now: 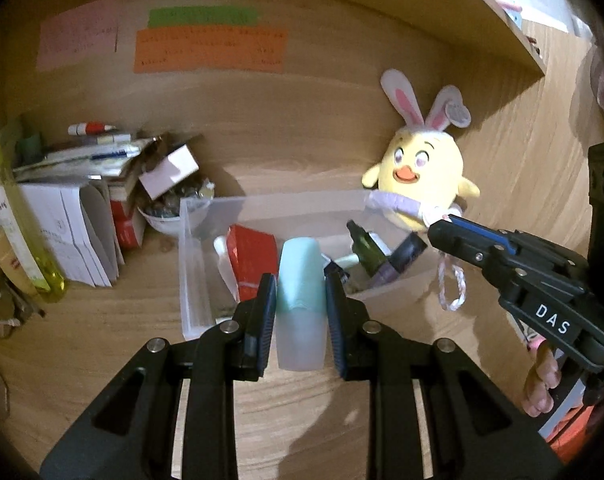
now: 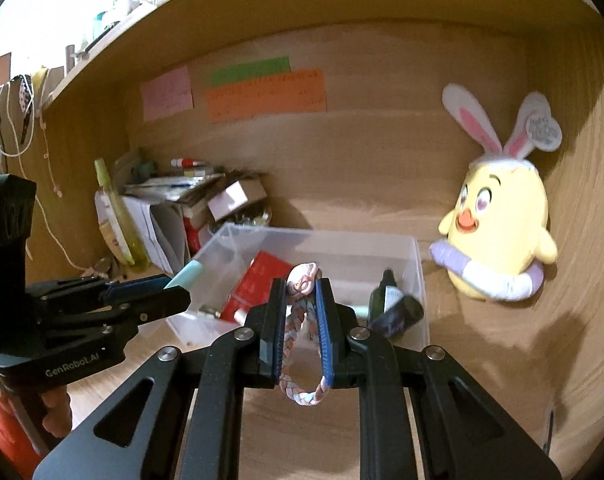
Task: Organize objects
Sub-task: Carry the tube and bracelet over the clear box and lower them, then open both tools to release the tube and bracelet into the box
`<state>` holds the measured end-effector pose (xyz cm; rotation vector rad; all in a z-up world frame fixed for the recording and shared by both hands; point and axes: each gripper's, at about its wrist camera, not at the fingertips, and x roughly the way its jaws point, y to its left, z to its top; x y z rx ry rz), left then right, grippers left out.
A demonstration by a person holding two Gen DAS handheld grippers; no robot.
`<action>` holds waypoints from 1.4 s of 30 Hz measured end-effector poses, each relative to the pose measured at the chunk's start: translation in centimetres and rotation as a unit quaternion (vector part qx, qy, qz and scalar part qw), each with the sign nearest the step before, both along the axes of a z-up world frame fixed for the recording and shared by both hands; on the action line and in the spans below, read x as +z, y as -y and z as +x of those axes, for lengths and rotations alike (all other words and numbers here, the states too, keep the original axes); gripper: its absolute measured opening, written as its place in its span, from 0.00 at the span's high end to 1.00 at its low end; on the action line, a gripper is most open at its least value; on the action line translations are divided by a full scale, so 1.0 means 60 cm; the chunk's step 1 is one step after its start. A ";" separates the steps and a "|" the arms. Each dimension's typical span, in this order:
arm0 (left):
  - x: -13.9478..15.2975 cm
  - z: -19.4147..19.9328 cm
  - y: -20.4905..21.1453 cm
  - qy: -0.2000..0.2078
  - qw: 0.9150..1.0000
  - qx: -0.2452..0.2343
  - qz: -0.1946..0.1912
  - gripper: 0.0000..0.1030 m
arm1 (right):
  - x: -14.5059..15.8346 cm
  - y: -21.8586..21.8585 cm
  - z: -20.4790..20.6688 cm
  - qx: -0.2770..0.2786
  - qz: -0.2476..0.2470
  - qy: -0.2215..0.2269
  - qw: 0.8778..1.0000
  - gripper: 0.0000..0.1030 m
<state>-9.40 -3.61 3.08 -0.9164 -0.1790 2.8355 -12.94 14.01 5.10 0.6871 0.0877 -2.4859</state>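
A bin (image 1: 190, 264) sits on the desk (image 1: 102, 340), papers (image 1: 74, 232) left, plush (image 1: 421, 168) right.

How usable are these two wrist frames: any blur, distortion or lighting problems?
Left wrist view: dim and warm, mostly sharp; fisheye bends the shelf edge; dark corners; sticky notes illegible. Right wrist view: motion smear on the plush chick and clear bin; bright patch blown out at upper left; the near tool stays crisp.

A pale teal tube (image 1: 300, 304) is clamped upright above the clear plastic bin (image 1: 190, 280). A braided pink cord (image 2: 302, 320) hangs pinched over the bin, which holds a red packet (image 1: 252, 260) and what looks like a dark bottle (image 2: 385, 296).
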 end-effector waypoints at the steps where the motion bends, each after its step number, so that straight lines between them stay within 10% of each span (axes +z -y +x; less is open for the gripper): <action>1: 0.004 -0.003 0.001 -0.003 1.000 0.002 -0.002 0.76 | 0.004 0.002 -0.001 0.001 0.001 -0.004 1.000 0.87; 16: 0.016 -0.065 0.017 0.003 1.000 0.019 0.005 0.76 | 0.030 0.026 -0.058 -0.005 0.005 -0.026 1.000 0.87; 42: -0.083 -0.149 0.009 0.087 0.996 -0.002 0.006 0.76 | -0.105 0.057 -0.156 0.012 0.057 0.086 0.995 0.87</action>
